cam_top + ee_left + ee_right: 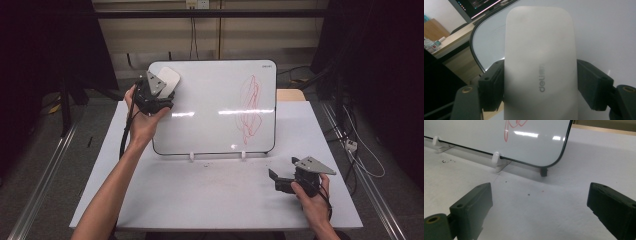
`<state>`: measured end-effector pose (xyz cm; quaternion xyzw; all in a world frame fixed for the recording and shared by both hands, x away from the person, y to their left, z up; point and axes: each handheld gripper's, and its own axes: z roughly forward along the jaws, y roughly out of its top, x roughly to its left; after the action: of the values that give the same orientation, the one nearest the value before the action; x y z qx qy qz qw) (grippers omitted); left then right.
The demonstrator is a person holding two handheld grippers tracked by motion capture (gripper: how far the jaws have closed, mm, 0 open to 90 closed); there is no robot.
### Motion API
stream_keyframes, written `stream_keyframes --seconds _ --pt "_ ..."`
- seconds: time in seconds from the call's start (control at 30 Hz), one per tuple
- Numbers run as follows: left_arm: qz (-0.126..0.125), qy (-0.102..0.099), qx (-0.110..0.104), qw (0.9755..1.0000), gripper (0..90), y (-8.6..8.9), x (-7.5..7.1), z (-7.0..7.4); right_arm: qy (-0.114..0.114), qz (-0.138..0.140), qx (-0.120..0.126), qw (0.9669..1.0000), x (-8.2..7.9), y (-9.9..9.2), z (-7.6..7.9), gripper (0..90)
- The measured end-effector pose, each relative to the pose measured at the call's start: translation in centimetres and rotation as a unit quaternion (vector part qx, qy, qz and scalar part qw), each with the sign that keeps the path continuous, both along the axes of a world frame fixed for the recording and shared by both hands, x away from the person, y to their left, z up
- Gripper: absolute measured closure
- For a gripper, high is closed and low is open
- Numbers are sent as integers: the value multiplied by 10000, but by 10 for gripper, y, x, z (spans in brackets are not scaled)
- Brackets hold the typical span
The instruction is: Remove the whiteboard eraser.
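Left gripper (161, 93) is clamping the eraser (540, 65) at the whiteboard's (215, 107) top-left corner; right gripper (540, 207) is resting wide open. Next, likely wiping toward the red scribble (251, 107).

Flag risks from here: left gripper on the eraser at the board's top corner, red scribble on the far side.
1. The left gripper pinches only the eraser's lower end, so wiping pressure could twist it loose.
2. The whiteboard leans on small white clips; a hard push may tip or slide it.
3. The red scribble is across the board, a long reach.
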<state>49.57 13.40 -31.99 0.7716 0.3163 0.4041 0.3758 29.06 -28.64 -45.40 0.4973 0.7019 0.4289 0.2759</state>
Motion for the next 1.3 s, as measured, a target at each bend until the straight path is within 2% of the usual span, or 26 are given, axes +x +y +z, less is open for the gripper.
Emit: stream_keyframes --seconds 0.4,1.03,1.17,1.3 --pt "2 60 85 9999 311 -1 -2 3 -18 13 -21 10000 0 1 0 62" --pt "-145 176 -228 9995 313 7 -1 6 16 15 13 10000 1 0 0 62" --pt "-195 252 -319 9990 313 9 -1 7 11 18 6 10000 1 1 0 61" --pt "-223 283 -308 9989 313 10 -1 7 40 13 20 10000 2 1 -1 59"
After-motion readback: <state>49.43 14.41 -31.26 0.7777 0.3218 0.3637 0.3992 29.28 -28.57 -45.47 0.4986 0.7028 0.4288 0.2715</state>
